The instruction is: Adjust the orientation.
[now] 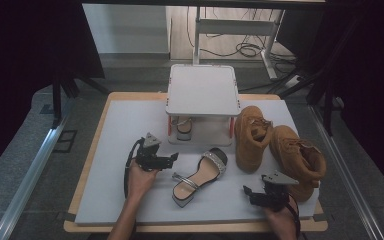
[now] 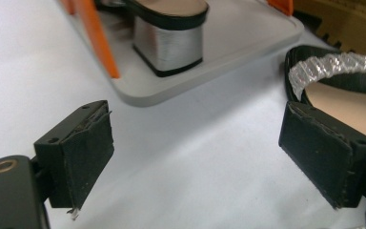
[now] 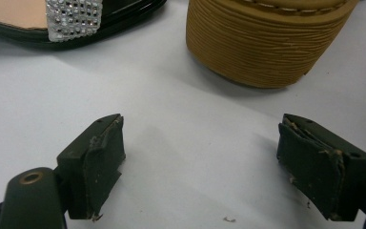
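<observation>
Both tools gape wide and empty — the left tool [image 1: 174, 157] just beside the rhinestone sandal [image 1: 200, 176], the right tool [image 1: 246, 191] before a tan boot [image 1: 300, 161] — so a careless close could nudge either shoe.

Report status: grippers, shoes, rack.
Left gripper open, empty, beside the sandal on the table. Right gripper open, empty, near the tan boots. Second sandal on rack lower shelf. Nothing blocking.
</observation>
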`<state>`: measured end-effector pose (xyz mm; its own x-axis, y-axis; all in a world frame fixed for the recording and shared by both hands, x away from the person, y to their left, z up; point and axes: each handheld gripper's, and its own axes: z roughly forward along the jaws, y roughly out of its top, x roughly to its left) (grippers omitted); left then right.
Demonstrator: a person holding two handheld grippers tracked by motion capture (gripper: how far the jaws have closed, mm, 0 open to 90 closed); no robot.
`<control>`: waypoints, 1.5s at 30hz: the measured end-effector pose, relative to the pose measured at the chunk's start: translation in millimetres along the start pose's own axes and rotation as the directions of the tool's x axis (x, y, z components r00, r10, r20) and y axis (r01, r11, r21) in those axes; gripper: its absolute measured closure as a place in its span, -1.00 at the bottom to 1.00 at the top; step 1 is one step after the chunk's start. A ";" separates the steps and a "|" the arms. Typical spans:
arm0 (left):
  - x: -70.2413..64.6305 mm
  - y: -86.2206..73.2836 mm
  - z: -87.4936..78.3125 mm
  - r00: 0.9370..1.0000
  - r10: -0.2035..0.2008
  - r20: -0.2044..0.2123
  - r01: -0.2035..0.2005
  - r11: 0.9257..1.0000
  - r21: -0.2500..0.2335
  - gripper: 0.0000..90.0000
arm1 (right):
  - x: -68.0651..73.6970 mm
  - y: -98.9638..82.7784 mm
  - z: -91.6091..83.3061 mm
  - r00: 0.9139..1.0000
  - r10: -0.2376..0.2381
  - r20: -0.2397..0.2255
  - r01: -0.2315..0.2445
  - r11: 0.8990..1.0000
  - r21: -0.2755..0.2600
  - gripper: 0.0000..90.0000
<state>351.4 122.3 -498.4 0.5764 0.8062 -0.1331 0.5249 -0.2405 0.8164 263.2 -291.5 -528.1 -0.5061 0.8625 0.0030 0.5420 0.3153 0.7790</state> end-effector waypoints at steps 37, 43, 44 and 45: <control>-31.7 -58.2 -79.5 0.996 0.024 0.086 -0.036 0.989 0.143 -0.71 | 0.2 0.0 0.0 1.000 0.000 0.000 0.000 1.000 0.001 -0.64; -47.0 -64.2 -84.5 0.994 0.017 0.108 -0.033 0.989 0.147 -0.68 | 0.4 0.0 -0.1 1.000 0.003 0.000 -0.003 1.000 0.002 -0.64; -51.4 -64.8 -83.8 0.993 0.027 0.118 -0.045 0.988 0.147 -0.68 | 0.4 0.0 -0.1 1.000 0.004 0.000 -0.004 1.000 0.002 -0.64; -53.7 -64.9 -83.5 0.992 0.031 0.123 -0.050 0.988 0.147 -0.68 | 0.4 0.0 -0.1 1.000 0.004 0.000 -0.004 1.000 0.002 -0.64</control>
<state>234.1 139.7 -497.3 0.6655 0.7255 -0.1756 0.5820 -0.3571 0.7306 262.9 -291.2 -528.0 -0.5039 0.8637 0.0058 0.5450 0.3128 0.7780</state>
